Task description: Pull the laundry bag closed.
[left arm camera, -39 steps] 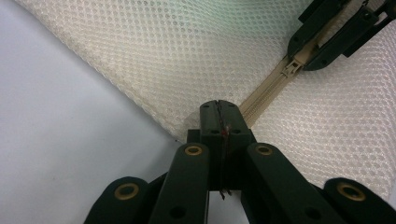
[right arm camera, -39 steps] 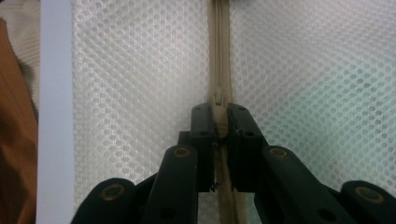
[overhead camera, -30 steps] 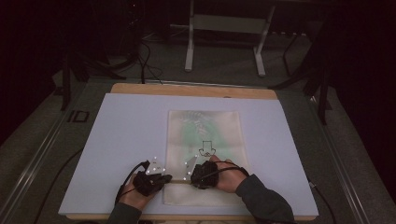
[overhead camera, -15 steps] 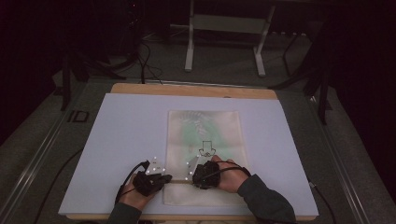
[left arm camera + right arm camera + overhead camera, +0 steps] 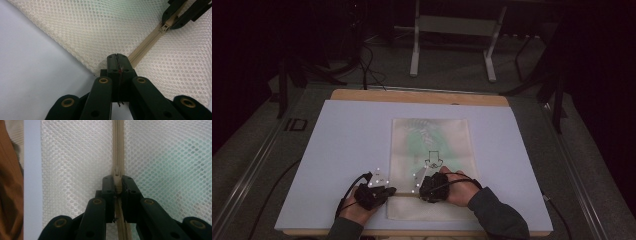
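The right gripper (image 5: 117,187) has its two black jaws pinched together on the beige zipper pull (image 5: 117,175), which sticks up between the tips in the right gripper view, with the zipper (image 5: 118,145) running straight away from the jaws ahead of it. The left gripper (image 5: 117,63) is also closed, its jaws pressed flat against each other at the near-left end of the zipper, apparently clamping the edge of the mesh bag (image 5: 95,30) where the tape begins; whether it holds tape or only fabric is hard to tell. In the left gripper view the zipper runs diagonally up and right to the slider, where the other gripper's jaws sit on it, a short way off. From the high view both grippers lie near the front edge of the table (image 5: 352,130), the left one (image 5: 388,192) at the bag's left edge and the right one (image 5: 424,189) just inside it, with a hand (image 5: 457,190) behind. As a judgement, the zipping has barely begun: the slider stands close to the left end, and nearly the whole width of the bag remains to travel. The bag lies flat on the white surface, its long axis running away from the person toward the far edge, while the zipper crosses it near the front, left to right, so the pull would travel rightward along that line
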A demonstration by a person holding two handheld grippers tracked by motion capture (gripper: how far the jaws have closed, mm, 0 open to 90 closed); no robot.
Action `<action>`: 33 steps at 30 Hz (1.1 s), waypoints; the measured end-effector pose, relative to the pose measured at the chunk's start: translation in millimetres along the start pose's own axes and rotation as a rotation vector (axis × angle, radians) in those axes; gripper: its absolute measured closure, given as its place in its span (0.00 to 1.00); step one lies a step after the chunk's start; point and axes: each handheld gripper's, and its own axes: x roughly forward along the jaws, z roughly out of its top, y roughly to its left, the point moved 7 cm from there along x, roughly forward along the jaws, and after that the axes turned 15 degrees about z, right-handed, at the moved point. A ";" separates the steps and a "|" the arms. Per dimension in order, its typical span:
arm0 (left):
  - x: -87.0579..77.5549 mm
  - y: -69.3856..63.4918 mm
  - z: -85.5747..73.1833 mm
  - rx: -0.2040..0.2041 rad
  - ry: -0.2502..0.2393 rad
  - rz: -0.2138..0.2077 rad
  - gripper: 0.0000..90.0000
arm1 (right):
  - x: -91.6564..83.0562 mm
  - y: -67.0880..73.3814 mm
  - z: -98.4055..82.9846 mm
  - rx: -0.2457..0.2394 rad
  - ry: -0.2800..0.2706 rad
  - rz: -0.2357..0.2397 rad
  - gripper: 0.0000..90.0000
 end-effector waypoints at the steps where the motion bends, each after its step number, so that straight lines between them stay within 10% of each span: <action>1: -0.1 -0.1 0.0 0.000 0.000 0.000 0.99 | -0.5 0.1 -0.4 0.002 -0.001 0.002 0.92; 33: 0.0 0.0 0.0 0.000 0.001 -0.001 0.99 | -10.2 2.5 -20.4 0.020 0.010 0.006 0.92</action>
